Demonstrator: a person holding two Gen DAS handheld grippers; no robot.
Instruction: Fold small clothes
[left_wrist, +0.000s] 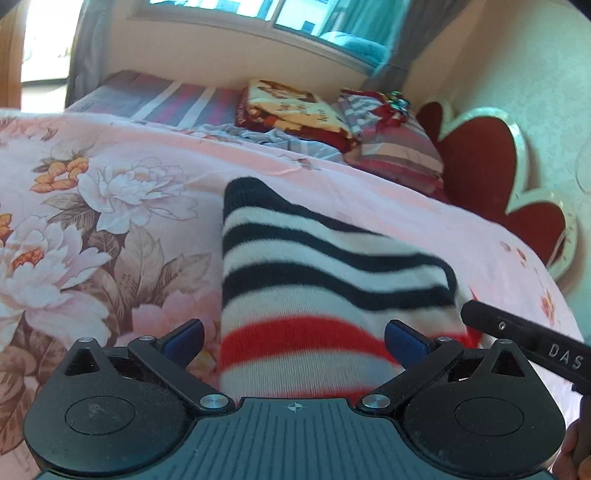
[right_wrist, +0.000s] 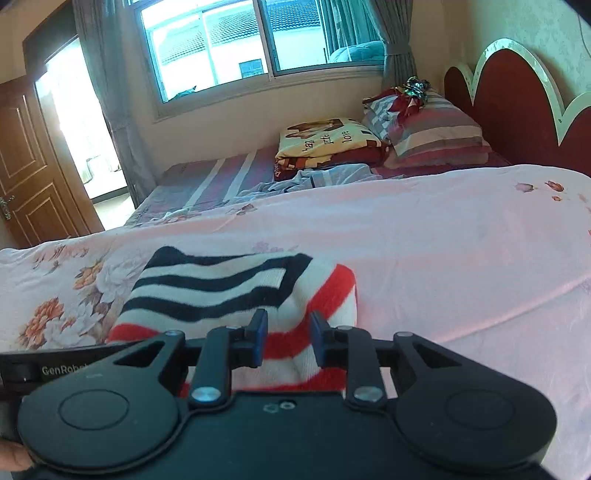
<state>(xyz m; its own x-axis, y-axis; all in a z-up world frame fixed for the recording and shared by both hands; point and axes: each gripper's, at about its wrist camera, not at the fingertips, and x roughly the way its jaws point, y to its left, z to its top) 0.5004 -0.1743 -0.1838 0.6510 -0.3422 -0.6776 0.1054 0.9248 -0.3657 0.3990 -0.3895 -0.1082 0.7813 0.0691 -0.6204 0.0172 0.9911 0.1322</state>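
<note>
Striped top's folded over on the bed – nearly there

Your left tool (left_wrist: 294, 341) gapes wide, right tool (right_wrist: 288, 341) narrowly parted – neither grips the striped top (left_wrist: 314, 266), so press the fold flat evenly.

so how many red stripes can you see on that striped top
3 in the right wrist view: one curving along the top's far right edge, one between the jaws, one nearest the camera. More may be hidden under the grippers.

Striped garment's (left_wrist: 314, 280) near edge under tongs (left_wrist: 294, 341)
</note>
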